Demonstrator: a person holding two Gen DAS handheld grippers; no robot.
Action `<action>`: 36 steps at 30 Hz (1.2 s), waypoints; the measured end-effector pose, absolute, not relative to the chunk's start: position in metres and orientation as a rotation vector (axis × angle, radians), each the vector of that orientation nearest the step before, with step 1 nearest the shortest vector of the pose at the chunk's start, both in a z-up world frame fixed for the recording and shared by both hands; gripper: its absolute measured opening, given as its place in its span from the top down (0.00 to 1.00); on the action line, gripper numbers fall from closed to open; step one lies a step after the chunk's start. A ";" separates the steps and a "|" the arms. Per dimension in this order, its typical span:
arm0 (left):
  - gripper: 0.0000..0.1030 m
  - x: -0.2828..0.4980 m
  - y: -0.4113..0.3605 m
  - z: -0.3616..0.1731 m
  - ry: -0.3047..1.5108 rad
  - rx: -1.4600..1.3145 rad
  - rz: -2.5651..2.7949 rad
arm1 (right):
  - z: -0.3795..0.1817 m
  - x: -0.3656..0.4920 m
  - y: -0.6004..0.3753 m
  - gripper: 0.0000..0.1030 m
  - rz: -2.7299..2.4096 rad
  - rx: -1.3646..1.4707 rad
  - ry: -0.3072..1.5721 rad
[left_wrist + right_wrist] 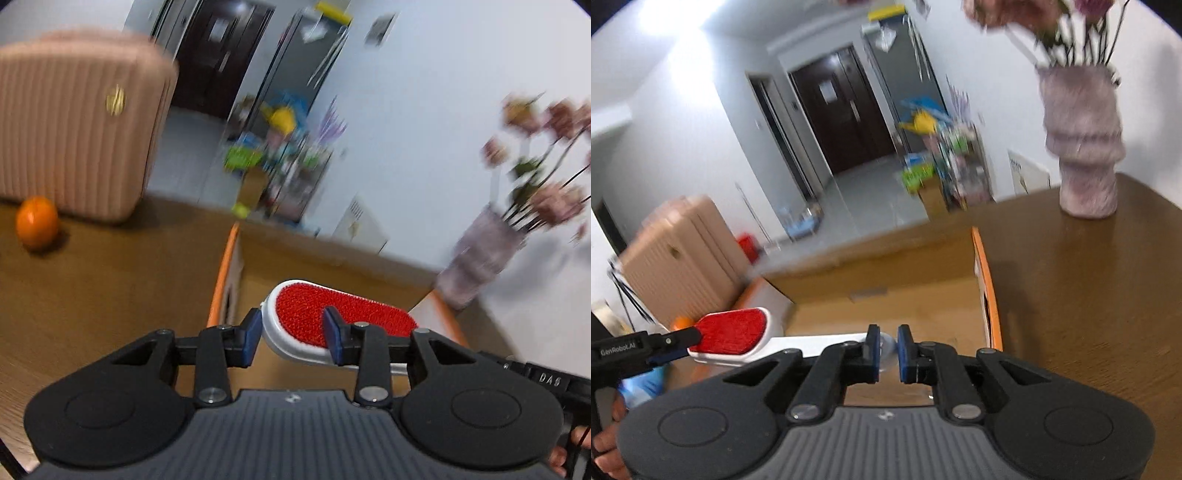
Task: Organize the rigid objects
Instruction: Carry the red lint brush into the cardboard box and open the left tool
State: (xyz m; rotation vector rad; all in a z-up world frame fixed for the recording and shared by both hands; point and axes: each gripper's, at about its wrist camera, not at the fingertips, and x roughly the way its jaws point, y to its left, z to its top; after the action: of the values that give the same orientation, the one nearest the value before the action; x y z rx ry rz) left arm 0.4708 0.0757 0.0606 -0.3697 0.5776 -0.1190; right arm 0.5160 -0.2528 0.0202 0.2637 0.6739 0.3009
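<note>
The lint brush (325,317), red bristle pad in a white frame, is hanging in the air over the open cardboard box (236,280), whose flaps are edged in orange tape. The left gripper (291,332) is clamping it, blue pads pressing on either side of the brush head. From the right wrist view the same brush (733,330) is showing off to the left, above the box's near corner.

The right gripper (887,349) is sitting over the box (986,295) too, its tongs drawn narrow around something small and clear; I cannot tell what it is.

The box is resting on a brown wooden table (1071,280). An orange (37,223) is lying near a pink ribbed suitcase (81,122), and a pale vase (1084,147) of dried flowers is standing well apart, toward the table's far corner.
</note>
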 end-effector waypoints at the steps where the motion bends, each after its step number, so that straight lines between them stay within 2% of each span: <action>1: 0.67 0.481 0.078 0.048 0.607 -0.369 -0.111 | 0.011 0.522 -0.248 0.91 0.305 0.240 0.689; 2: 0.75 0.489 0.078 0.034 0.638 -0.362 -0.099 | 0.004 0.526 -0.244 0.91 0.317 0.224 0.704; 3: 0.76 0.495 0.077 0.022 0.661 -0.350 -0.090 | -0.003 0.527 -0.240 0.91 0.339 0.216 0.719; 7: 0.72 0.505 0.072 -0.004 0.733 -0.293 -0.136 | -0.015 0.524 -0.219 0.92 0.320 0.070 0.716; 10: 0.68 0.500 0.066 0.002 0.706 -0.217 -0.101 | 0.000 0.513 -0.227 0.89 0.321 0.069 0.685; 12: 0.61 0.493 0.069 0.014 0.680 -0.204 -0.096 | 0.021 0.500 -0.235 0.88 0.303 0.038 0.636; 13: 0.54 0.487 0.071 0.022 0.661 -0.185 -0.087 | 0.033 0.491 -0.240 0.88 0.294 0.024 0.609; 15: 0.48 0.464 0.079 0.040 0.616 -0.144 -0.066 | 0.055 0.467 -0.249 0.86 0.291 0.001 0.557; 17: 0.35 0.437 0.083 0.057 0.569 -0.105 -0.041 | 0.072 0.436 -0.256 0.81 0.288 -0.037 0.509; 18: 0.33 0.421 0.084 0.065 0.547 -0.082 -0.031 | 0.079 0.416 -0.258 0.80 0.283 -0.065 0.481; 21: 0.29 0.370 0.086 0.081 0.489 -0.043 -0.007 | 0.091 0.366 -0.262 0.67 0.273 -0.112 0.403; 23: 0.19 0.335 0.088 0.086 0.451 -0.033 0.012 | 0.095 0.326 -0.263 0.50 0.276 -0.125 0.342; 24: 0.18 0.316 0.088 0.088 0.427 -0.032 0.027 | 0.094 0.306 -0.263 0.46 0.277 -0.130 0.310; 27: 0.09 0.257 0.084 0.088 0.344 -0.027 0.064 | 0.085 0.248 -0.261 0.25 0.262 -0.135 0.229; 28: 0.04 0.240 0.081 0.088 0.323 -0.029 0.068 | 0.081 0.231 -0.261 0.14 0.252 -0.126 0.199; 29: 0.02 0.223 0.078 0.087 0.300 -0.035 0.068 | 0.075 0.213 -0.259 0.09 0.241 -0.115 0.169; 36: 0.00 0.111 0.050 0.063 0.162 0.011 0.108 | 0.036 0.121 -0.248 0.00 0.260 -0.010 0.148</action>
State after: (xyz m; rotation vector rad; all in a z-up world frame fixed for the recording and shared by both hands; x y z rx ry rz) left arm 0.1108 0.0498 0.0627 0.0112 0.1621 0.1078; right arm 0.1211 -0.2481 0.0362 -0.0096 0.1484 0.2598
